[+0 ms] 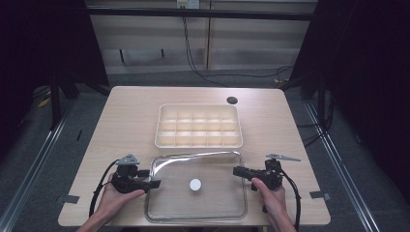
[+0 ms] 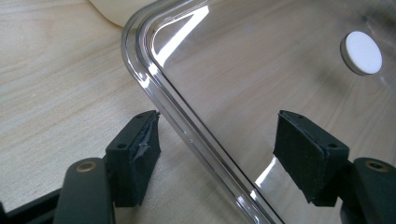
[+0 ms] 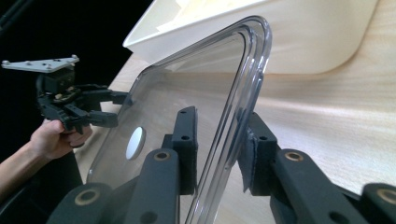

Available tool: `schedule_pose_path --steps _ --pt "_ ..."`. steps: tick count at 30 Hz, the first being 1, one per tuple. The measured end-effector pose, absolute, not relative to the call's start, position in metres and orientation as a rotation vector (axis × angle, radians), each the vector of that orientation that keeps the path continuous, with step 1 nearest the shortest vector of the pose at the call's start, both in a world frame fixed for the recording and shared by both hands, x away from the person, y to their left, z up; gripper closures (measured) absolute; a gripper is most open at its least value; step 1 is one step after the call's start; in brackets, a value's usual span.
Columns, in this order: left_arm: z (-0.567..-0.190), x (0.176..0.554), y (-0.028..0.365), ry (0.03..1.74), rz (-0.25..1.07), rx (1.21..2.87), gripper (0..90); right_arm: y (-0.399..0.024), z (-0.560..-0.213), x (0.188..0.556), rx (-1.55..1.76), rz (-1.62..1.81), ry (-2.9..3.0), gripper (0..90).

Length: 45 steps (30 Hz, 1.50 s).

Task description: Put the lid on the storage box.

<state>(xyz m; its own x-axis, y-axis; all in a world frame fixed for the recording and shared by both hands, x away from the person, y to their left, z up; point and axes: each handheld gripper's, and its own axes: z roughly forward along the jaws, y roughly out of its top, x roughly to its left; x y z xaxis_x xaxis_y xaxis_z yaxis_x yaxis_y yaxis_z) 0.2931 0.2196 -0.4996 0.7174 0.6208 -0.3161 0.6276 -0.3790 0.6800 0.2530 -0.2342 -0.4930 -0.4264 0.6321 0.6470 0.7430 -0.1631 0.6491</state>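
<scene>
A clear plastic lid [image 1: 212,198] with a white round knob [image 1: 195,184] lies flat on the table, near the front edge. My left gripper [image 1: 154,183] is at the lid's left edge. In the left gripper view it [image 2: 219,149] stands wide open, one pad on either side of the lid's rim [image 2: 187,133]. My right gripper [image 1: 236,170] is at the lid's right edge. In the right gripper view its jaws [image 3: 219,144] straddle the rim [image 3: 236,107] with a narrower gap, the right pad [image 3: 250,154] close against the rim, the left one apart from it.
A cream tray [image 1: 198,141] divided into several compartments stands just behind the lid, mid-table. A dark round hole [image 1: 232,100] sits at the table's far right. Bare wood [image 1: 125,116] lies to the left and right of the tray. Cables trail off both grippers toward the front edge.
</scene>
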Motion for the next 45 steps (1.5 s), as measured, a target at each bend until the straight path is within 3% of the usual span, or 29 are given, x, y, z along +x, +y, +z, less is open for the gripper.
schedule_pose_path --steps 2,9,17,32,45 --pt "-0.5 0.294 0.219 0.954 -0.028 2.072 29.0 -0.234 -0.491 0.252 -1.611 -1.673 -1.971 71.0" --pt "-0.501 0.298 0.22 0.975 -0.111 2.039 38.2 -0.236 -0.49 0.252 -1.63 -1.649 -1.978 71.0" --pt "-0.492 0.296 0.225 0.951 -0.099 1.996 47.7 -0.235 -0.49 0.253 -1.666 -1.622 -2.003 68.8" --pt "-0.478 0.292 0.225 0.909 -0.043 1.991 53.1 -0.227 -0.483 0.254 -1.707 -1.555 -2.149 60.6" --pt "-0.458 0.29 0.226 0.865 -0.002 1.975 60.0 -0.23 -0.468 0.257 -1.71 -1.636 -2.119 63.4"
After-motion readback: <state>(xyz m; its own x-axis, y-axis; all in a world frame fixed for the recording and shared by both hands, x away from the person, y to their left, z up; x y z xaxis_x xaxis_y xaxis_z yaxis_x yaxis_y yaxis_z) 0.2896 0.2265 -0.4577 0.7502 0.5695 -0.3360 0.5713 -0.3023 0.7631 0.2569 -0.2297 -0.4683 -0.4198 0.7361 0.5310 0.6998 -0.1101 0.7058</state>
